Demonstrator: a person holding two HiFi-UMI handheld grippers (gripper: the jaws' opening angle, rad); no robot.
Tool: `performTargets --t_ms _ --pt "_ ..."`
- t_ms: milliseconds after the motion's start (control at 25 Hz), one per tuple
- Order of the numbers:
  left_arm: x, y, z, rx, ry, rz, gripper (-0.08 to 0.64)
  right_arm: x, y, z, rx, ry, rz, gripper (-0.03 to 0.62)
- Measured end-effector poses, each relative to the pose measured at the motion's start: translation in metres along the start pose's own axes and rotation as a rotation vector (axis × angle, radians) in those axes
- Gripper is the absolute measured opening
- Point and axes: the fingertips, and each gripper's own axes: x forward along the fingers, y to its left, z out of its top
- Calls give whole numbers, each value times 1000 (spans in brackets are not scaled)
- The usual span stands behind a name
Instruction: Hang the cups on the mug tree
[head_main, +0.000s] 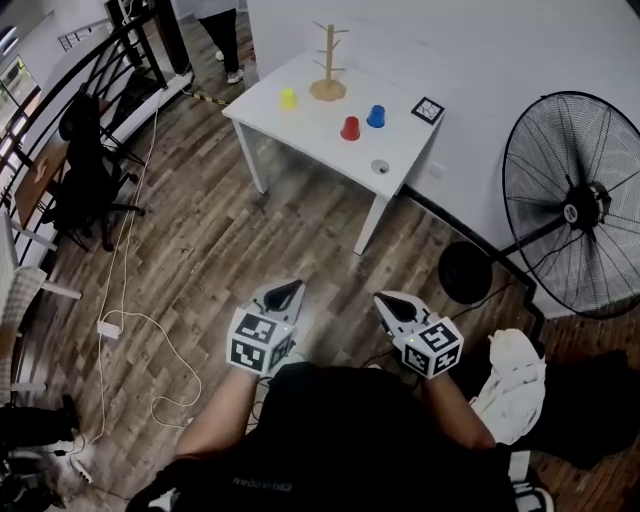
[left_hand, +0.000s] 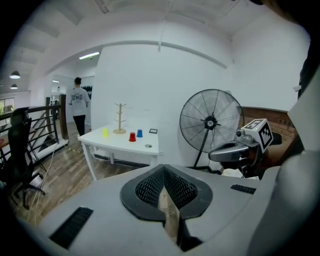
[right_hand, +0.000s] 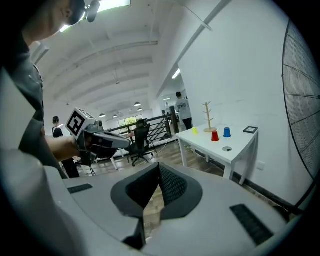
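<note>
A wooden mug tree (head_main: 328, 62) stands at the far side of a white table (head_main: 300, 125), well ahead of me. On the table sit a yellow cup (head_main: 288, 98), a red cup (head_main: 350, 128) and a blue cup (head_main: 376, 116), all upside down. My left gripper (head_main: 284, 293) and right gripper (head_main: 393, 304) are held close to my body over the wooden floor, far from the table. Both are shut with nothing between the jaws. The left gripper view shows the mug tree (left_hand: 119, 119) and the red cup (left_hand: 132, 137) in the distance; the right gripper view shows the mug tree (right_hand: 208, 118) too.
A large black standing fan (head_main: 578, 205) is at the right beside the white wall. A marker card (head_main: 428, 110) and a small round disc (head_main: 380, 167) lie on the table. A black office chair (head_main: 85, 165) and a railing stand at the left. Cables (head_main: 140, 330) trail over the floor. A person (left_hand: 78, 105) stands far behind the table.
</note>
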Motion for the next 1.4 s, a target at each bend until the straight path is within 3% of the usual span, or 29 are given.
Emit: performTargets --t_ms 640,840,1160,1400 --pt "-40 60 -31 20 42 -76 15 50 62 -14 72 2 -90 5" --pt "-51 75 -42 1 44 -76 15 67 74 -15 92 26 -66 5" --pt "-48 84 -43 -29 28 -78 15 82 78 0 43 47 -45 5" --pt "-34 91 -42 -41 38 -75 15 93 58 -3 79 62 -57 5"
